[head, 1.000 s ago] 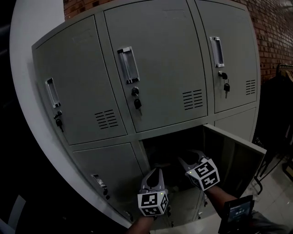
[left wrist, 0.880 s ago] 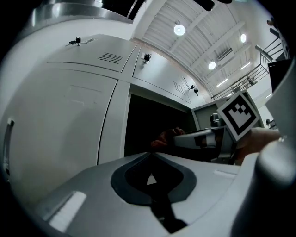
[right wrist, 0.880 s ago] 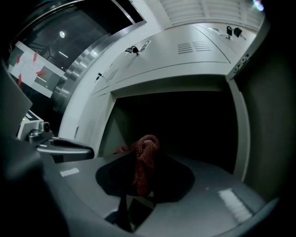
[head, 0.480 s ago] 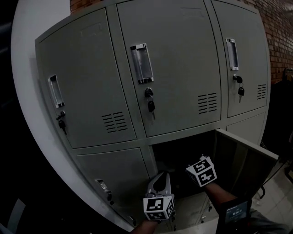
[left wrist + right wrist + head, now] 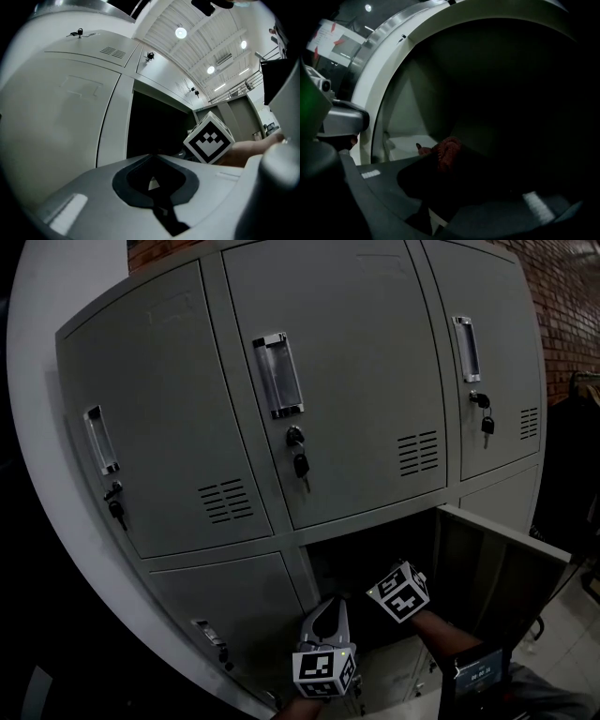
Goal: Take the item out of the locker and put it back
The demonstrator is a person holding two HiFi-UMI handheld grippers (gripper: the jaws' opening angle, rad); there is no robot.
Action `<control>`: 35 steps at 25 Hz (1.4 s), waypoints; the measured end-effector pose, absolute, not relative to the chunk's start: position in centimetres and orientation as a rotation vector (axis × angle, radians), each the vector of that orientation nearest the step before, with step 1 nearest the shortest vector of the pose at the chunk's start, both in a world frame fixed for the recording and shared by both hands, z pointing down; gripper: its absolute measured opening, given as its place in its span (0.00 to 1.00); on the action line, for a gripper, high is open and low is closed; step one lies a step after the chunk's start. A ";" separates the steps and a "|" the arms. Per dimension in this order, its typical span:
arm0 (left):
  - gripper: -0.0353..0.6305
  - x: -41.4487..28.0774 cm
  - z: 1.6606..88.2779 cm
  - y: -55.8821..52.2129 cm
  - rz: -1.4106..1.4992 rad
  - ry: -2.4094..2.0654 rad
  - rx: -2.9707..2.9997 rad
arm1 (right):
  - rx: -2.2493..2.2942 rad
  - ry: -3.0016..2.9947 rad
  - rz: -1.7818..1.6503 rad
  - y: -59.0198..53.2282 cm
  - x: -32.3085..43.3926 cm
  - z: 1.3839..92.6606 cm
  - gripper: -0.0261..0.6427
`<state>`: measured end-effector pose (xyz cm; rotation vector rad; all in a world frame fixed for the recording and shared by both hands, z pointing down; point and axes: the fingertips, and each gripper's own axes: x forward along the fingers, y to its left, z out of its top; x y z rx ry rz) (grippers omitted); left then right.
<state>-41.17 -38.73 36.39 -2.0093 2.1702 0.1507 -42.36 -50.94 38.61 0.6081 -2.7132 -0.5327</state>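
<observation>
The lower middle locker compartment (image 5: pixel 361 554) stands open, its door (image 5: pixel 497 568) swung out to the right. My right gripper (image 5: pixel 446 158) reaches into the dark opening; in the head view only its marker cube (image 5: pixel 398 592) shows. Its jaws are closed on a red rope-like item (image 5: pixel 447 151) inside the compartment. My left gripper (image 5: pixel 328 613) hangs just outside the opening, below and left of the right one, shut with nothing in it (image 5: pixel 152 159). The right cube (image 5: pixel 208 138) shows in the left gripper view.
Closed grey locker doors with handles (image 5: pixel 279 374) and hanging keys (image 5: pixel 298 463) fill the wall above and to both sides. A small screen device (image 5: pixel 478 681) sits at the lower right. A brick wall (image 5: pixel 562 296) stands behind on the right.
The right gripper has slid a little left and deeper into the open compartment, so its fingers no longer show in the head view. The left gripper has hardly moved.
</observation>
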 end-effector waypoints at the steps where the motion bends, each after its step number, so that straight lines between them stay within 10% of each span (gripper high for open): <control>1: 0.05 -41.1 36.4 -38.7 0.151 2.167 -2.011 | 0.600 -2.684 -0.564 -50.9 -42.5 38.9 0.19; 35: 0.05 -41.6 36.1 -37.6 0.188 2.177 -2.030 | 0.733 -2.935 -0.453 -47.7 -38.4 36.1 0.31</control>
